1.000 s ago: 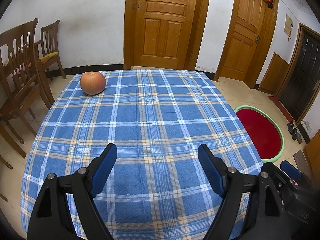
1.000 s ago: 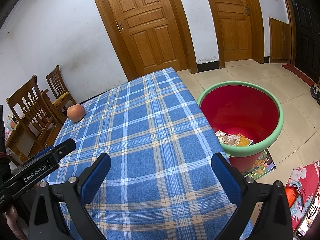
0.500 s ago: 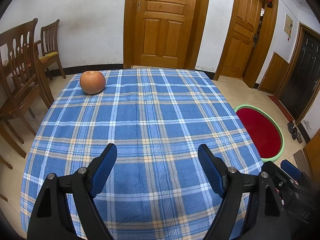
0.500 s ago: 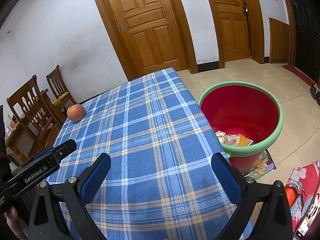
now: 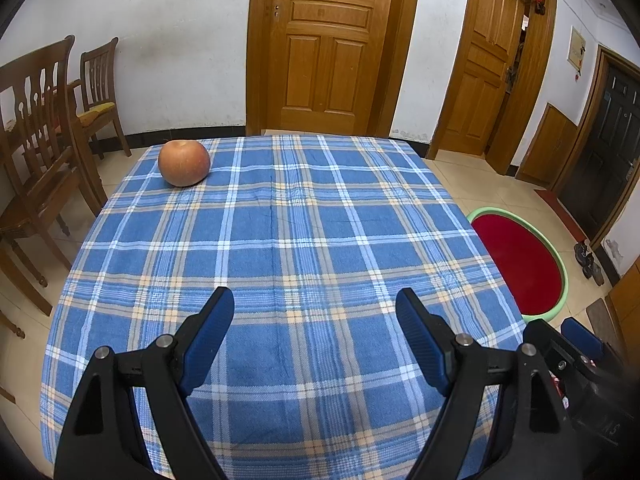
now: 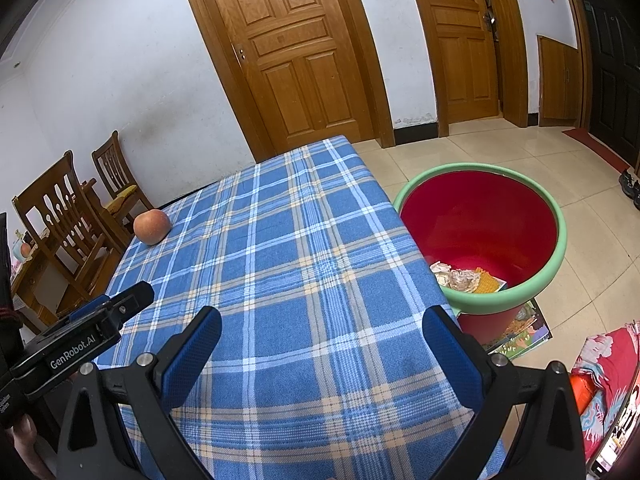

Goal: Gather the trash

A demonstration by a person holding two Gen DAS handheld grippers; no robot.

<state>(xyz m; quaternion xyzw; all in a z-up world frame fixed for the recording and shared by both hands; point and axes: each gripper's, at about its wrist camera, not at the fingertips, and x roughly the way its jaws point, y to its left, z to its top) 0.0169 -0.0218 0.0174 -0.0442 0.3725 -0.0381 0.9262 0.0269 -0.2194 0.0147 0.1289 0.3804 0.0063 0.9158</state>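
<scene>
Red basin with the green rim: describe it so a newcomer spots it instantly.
Start at the blue plaid tablecloth covering the table. On the tiled floor just past its right edge stands the round red plastic basin with the pale green rim, crumpled trash at its bottom. Nothing else nearby is round and red.

Both wrist views face across the table [image 5: 320,240], sharing the apple [image 5: 184,162].
</scene>
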